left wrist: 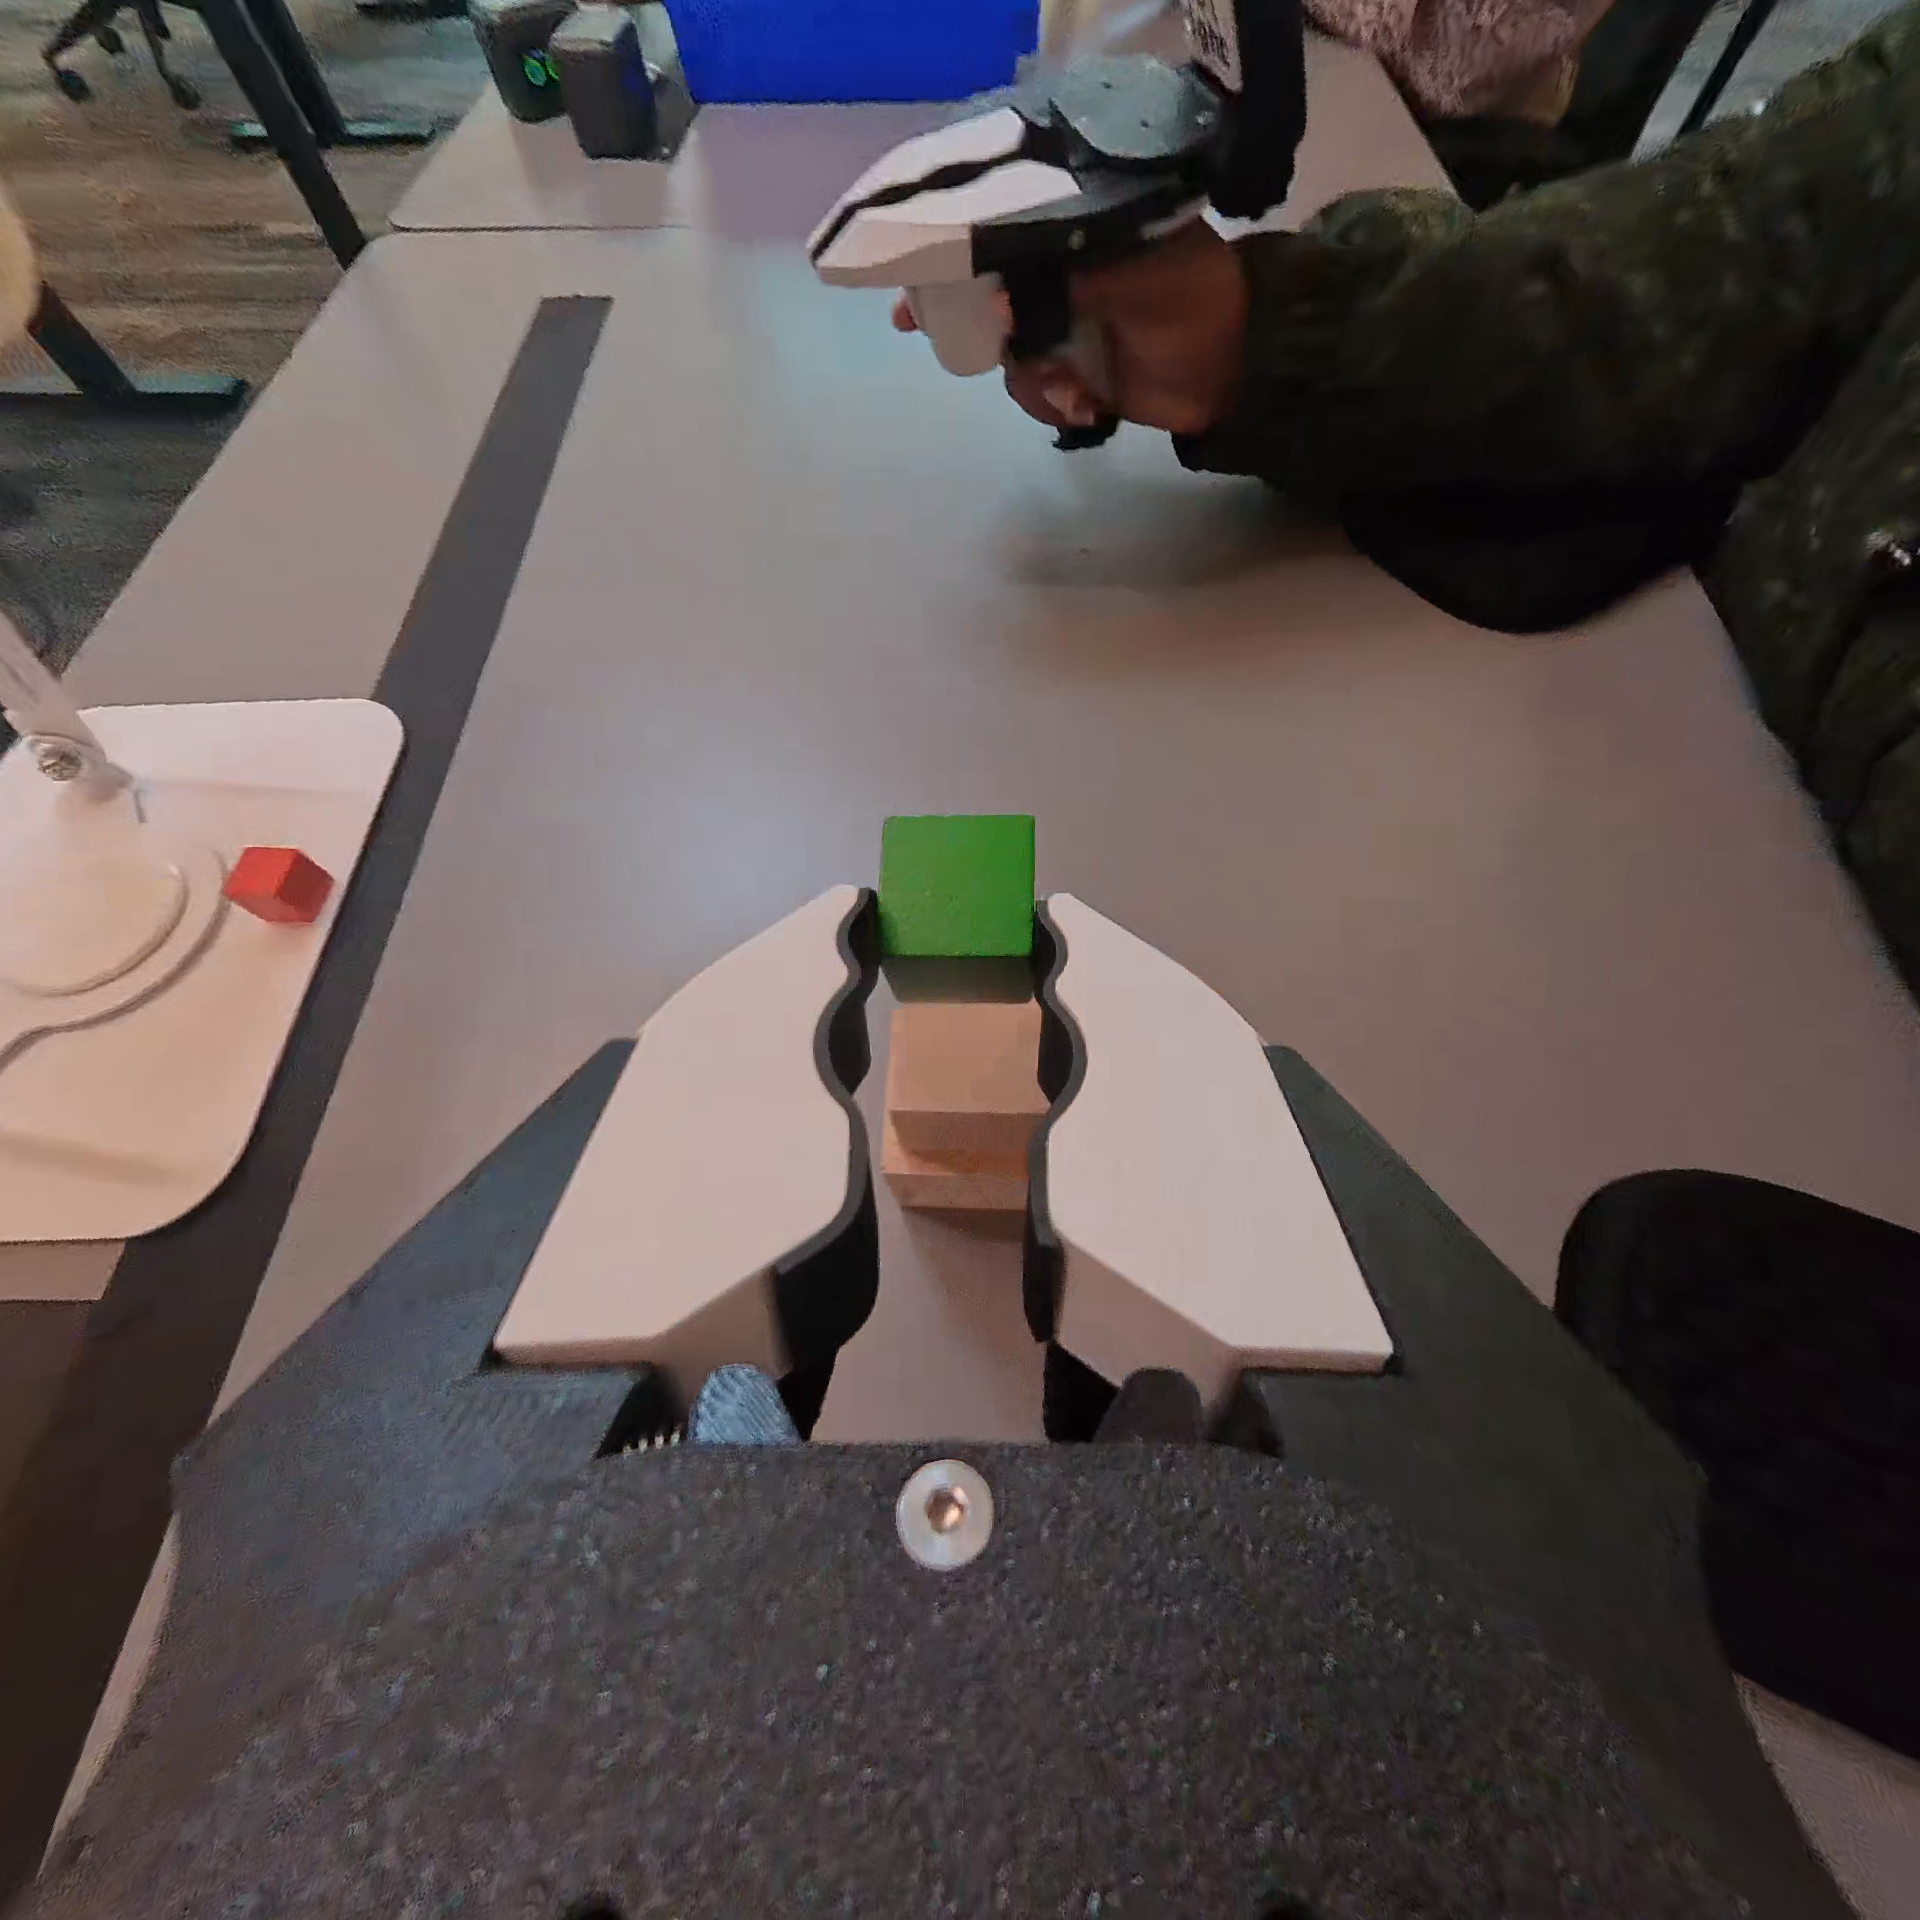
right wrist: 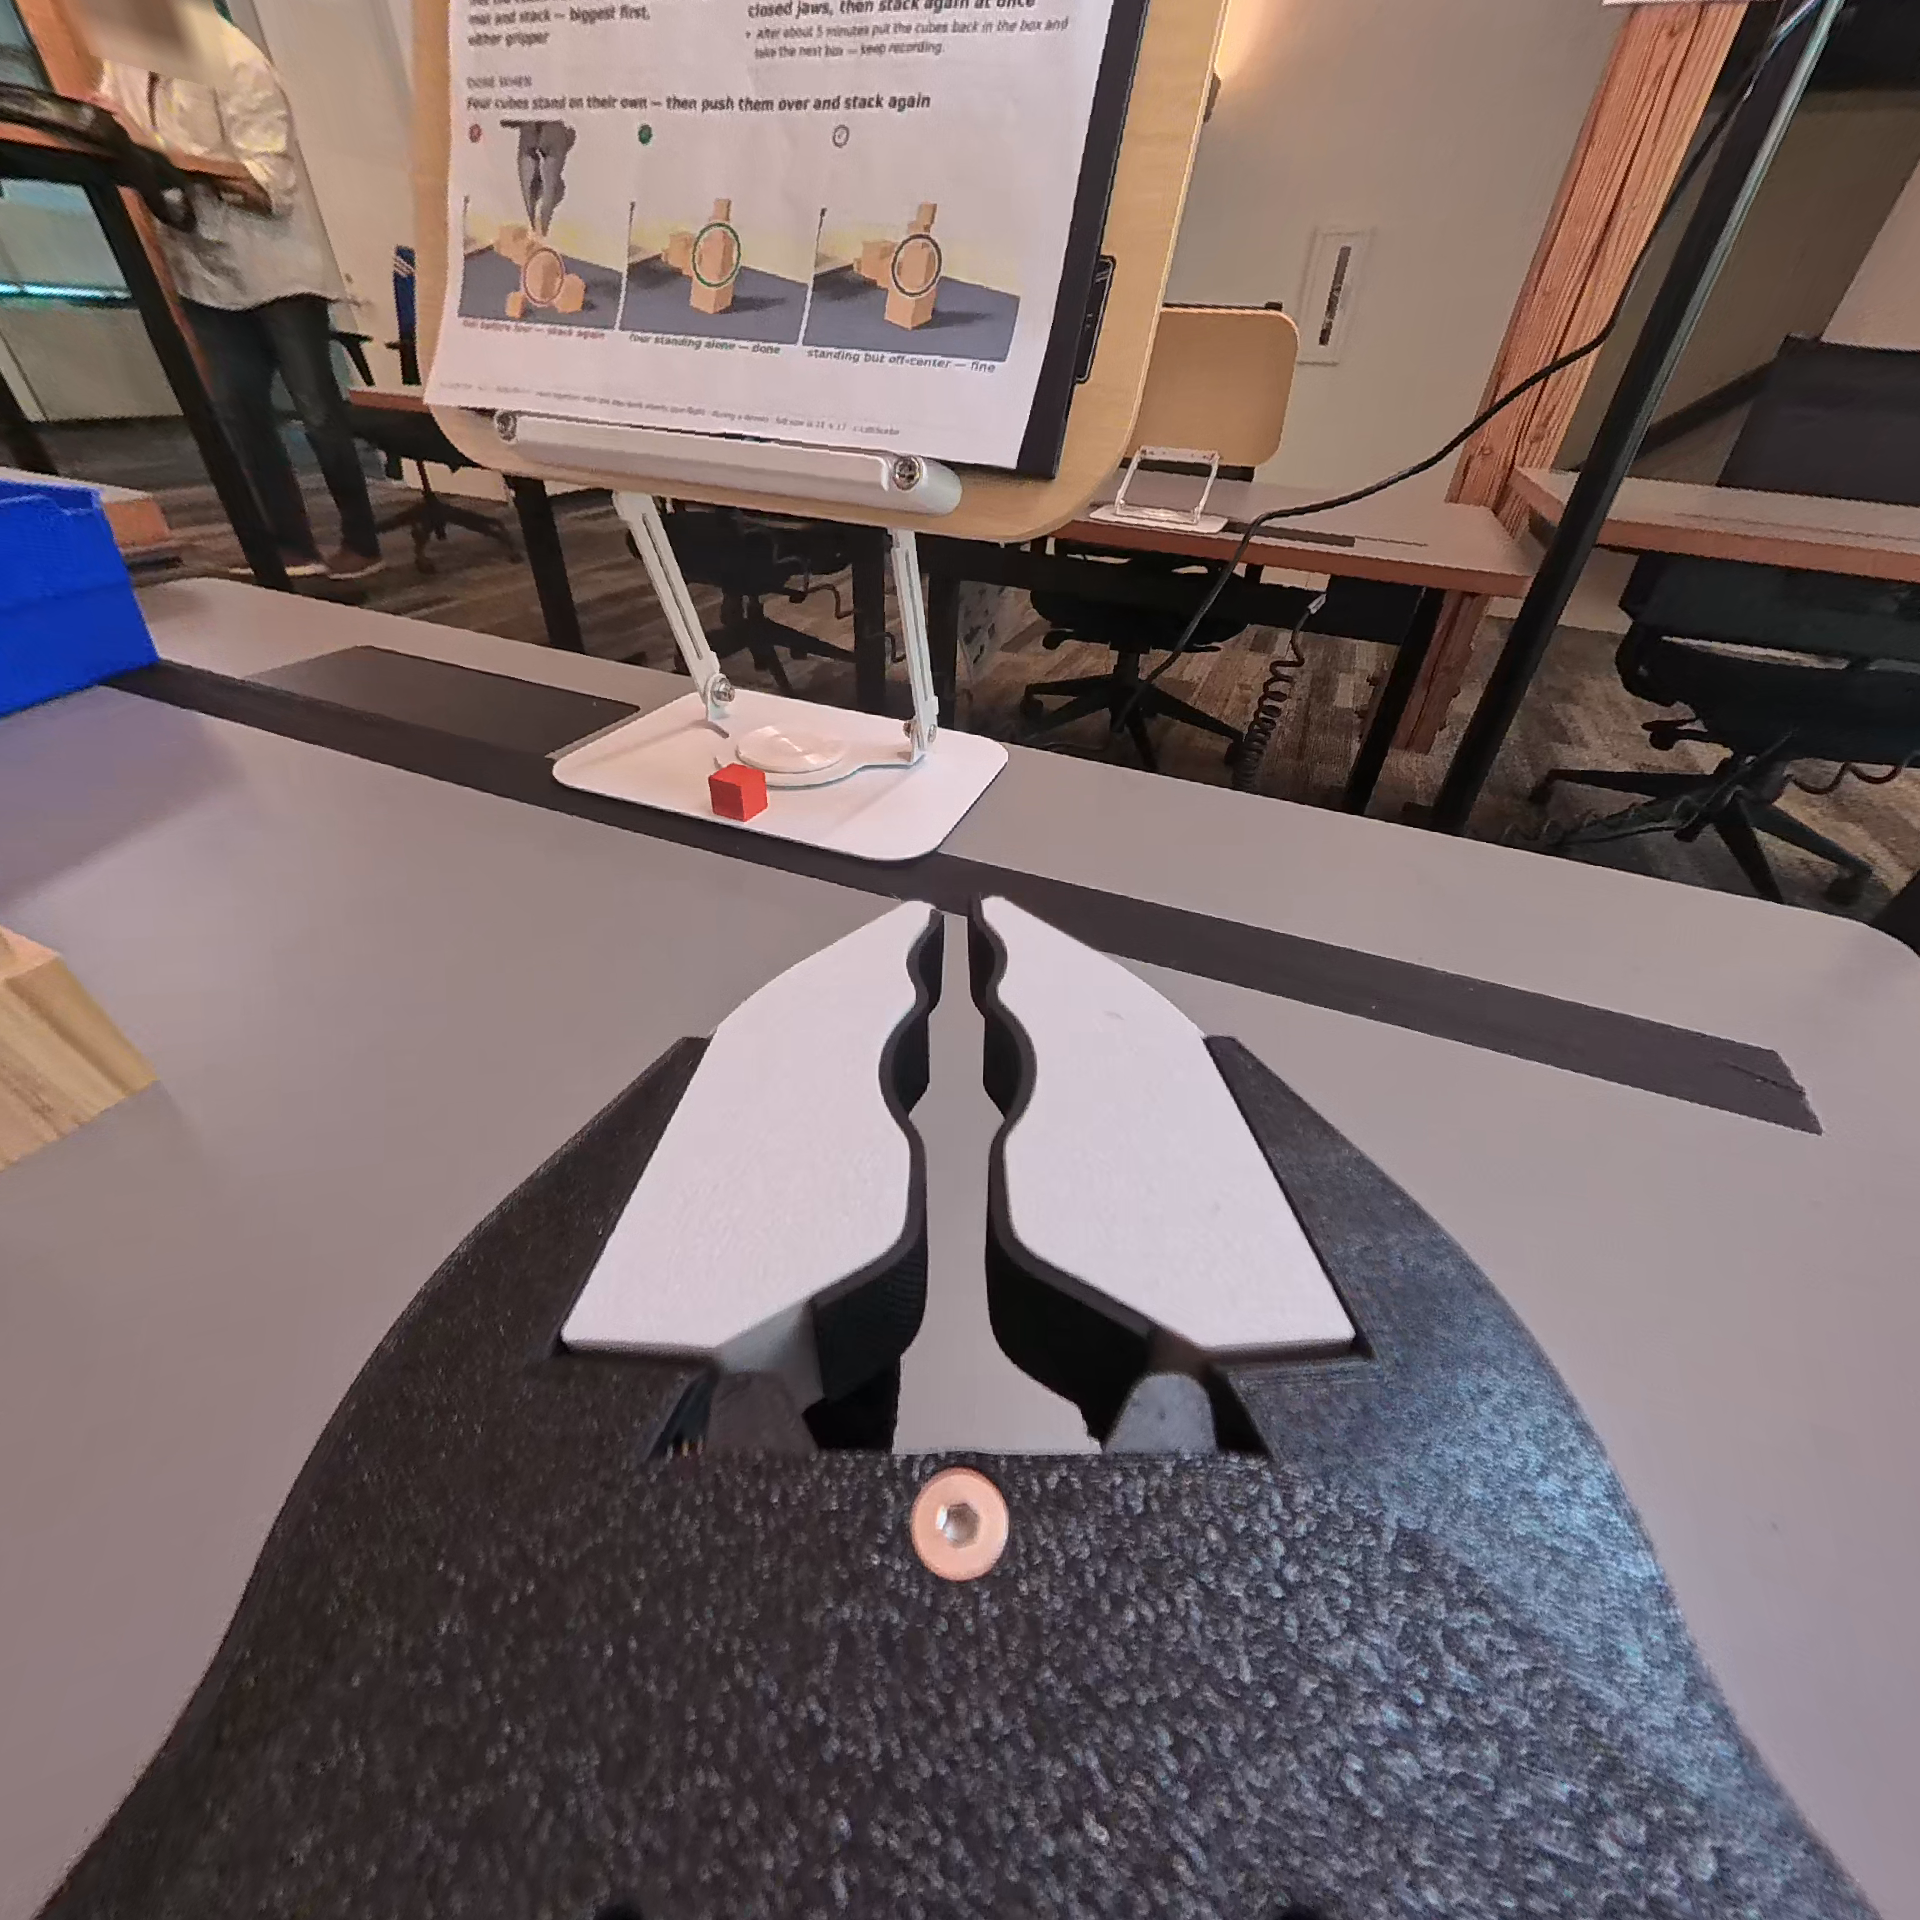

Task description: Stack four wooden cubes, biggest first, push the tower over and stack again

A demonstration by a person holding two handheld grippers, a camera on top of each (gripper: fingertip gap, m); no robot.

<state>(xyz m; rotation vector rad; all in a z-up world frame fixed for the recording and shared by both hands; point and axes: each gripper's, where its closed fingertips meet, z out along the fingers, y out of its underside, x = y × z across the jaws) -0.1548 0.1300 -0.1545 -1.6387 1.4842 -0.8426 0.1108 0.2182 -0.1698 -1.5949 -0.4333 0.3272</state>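
Grey desk [left wrist: 727, 520] fills both views, w/ a dark strip [left wrist: 499, 582] running along it. A white stand base [right wrist: 831, 800] sits across that strip and props up a printed sheet [right wrist: 748, 208], prob. so it faces the person. Red cube [right wrist: 738, 792] rests on the base, well apart from both tools.

Two wood blocks [left wrist: 961, 1117] are stacked on the desk, the smaller on top. Green cube [left wrist: 956, 885] is gripped by the left tool [left wrist: 956, 914] at the fingertips, both pads pressed on its sides, jaws about cube-width apart. Cube is level and squared up right over the wood blocks, close above or on them; can't tell which. Tool points fwd and tilts down at the desk.

Right tool [right wrist: 956, 909] is nearly shut w/ nothing between the pads. The hand [left wrist: 1122, 343] holds it above the desk, sleeve resting on the surface, well clear of the blocks.
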